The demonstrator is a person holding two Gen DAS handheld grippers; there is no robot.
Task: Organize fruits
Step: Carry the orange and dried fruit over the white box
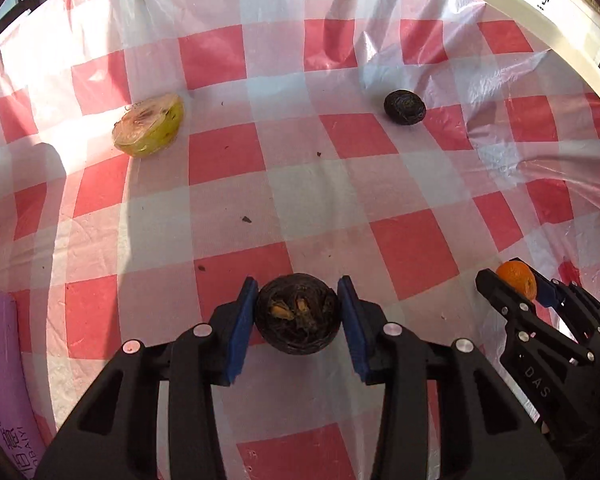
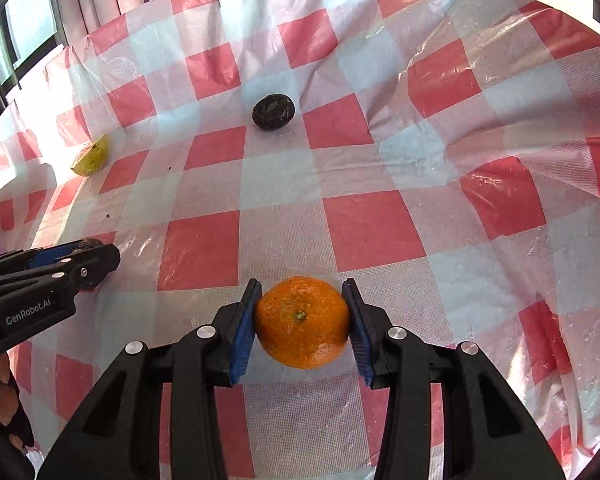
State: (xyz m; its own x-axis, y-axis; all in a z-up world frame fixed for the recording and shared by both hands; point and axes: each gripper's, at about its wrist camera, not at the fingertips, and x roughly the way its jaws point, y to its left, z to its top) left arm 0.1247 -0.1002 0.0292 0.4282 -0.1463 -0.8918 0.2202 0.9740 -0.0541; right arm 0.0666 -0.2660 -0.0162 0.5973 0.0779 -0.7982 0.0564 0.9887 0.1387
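Observation:
My left gripper (image 1: 298, 294) is shut on a dark wrinkled fruit (image 1: 298, 314), its blue pads pressing both sides, just above the red-and-white checked cloth (image 1: 300, 184). My right gripper (image 2: 302, 298) is shut on an orange mandarin (image 2: 302, 322). The right gripper with the mandarin (image 1: 517, 278) shows at the right in the left wrist view. The left gripper (image 2: 92, 258) shows at the left in the right wrist view. A second dark fruit (image 1: 405, 107) lies far right on the cloth, also in the right wrist view (image 2: 274, 111). A cut yellow fruit half (image 1: 150, 125) lies far left, also in the right wrist view (image 2: 92, 156).
A pink box (image 1: 4, 368) stands at the near left edge. A white ledge (image 1: 540, 12) runs along the far right. The cloth is wrinkled and raised at the right (image 2: 500, 152). Windows (image 2: 16, 32) lie beyond the far left edge.

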